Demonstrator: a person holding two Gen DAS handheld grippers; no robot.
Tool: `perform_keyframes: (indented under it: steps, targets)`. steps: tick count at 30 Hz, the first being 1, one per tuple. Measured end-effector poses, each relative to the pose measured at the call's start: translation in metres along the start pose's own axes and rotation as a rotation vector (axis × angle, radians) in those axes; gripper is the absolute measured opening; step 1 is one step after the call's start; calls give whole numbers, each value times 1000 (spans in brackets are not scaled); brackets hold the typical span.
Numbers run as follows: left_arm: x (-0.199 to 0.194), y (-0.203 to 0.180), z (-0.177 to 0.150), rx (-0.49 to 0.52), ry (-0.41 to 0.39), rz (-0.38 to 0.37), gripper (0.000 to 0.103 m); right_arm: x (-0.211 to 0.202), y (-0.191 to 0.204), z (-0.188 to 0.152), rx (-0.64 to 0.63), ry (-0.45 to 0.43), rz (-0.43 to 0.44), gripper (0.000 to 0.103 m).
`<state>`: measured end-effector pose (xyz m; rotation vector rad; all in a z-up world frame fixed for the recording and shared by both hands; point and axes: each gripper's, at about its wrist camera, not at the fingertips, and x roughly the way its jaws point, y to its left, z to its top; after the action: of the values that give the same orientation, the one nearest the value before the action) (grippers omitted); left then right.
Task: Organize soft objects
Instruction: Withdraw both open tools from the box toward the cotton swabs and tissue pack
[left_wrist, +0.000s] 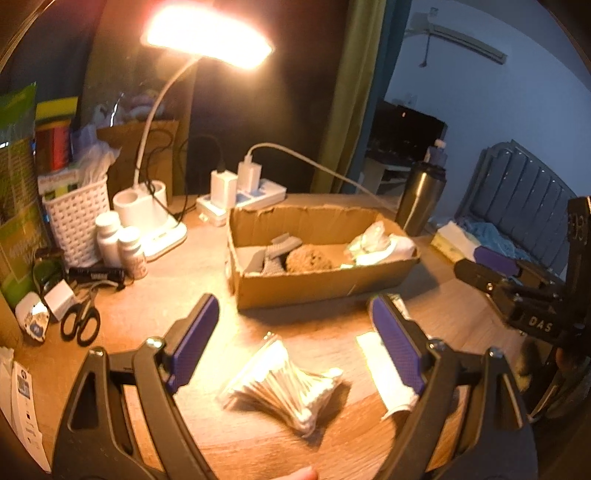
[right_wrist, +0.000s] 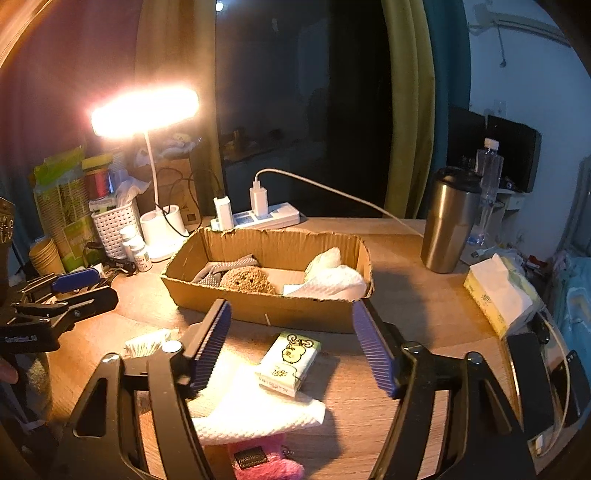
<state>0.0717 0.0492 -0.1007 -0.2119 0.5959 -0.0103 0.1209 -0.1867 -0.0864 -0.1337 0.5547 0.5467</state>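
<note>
The cardboard box (right_wrist: 258, 295) is sitting mid-table, holding a grey cloth (right_wrist: 229, 273), a brown fuzzy ball (right_wrist: 247, 282) and white crumpled tissue (right_wrist: 328, 280), while a bag of cotton swabs (left_wrist: 284, 384), a tissue pack (right_wrist: 290, 363) with a cartoon print, a white paper towel (right_wrist: 255, 410) and something pink and furry (right_wrist: 266, 461), perhaps a plush, are lying in front. The left gripper (left_wrist: 295, 347) is hovering with jaws wide over the swabs, and the right gripper (right_wrist: 295, 350), lettered "DAS", is hovering with jaws wide over the pack.

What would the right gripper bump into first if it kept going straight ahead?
Probably the small tissue pack, which lies on the table between the open right gripper's fingers. Past it stands the cardboard box. Depth is hard to judge, so it might pass just above the pack.
</note>
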Motion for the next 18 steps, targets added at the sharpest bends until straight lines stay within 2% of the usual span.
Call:
perform_keyframes:
  steps: [5, 12, 18]
  targets:
    - [12, 2, -9, -8, 44, 32, 86, 9, -6, -6, 19, 16, 19, 76]
    - [41, 10, -36, -57, 176, 84, 86, 18, -19, -16, 48, 32, 32, 76]
    - [55, 10, -52, -88, 247, 92, 86, 27, -24, -24, 64, 49, 44, 76]
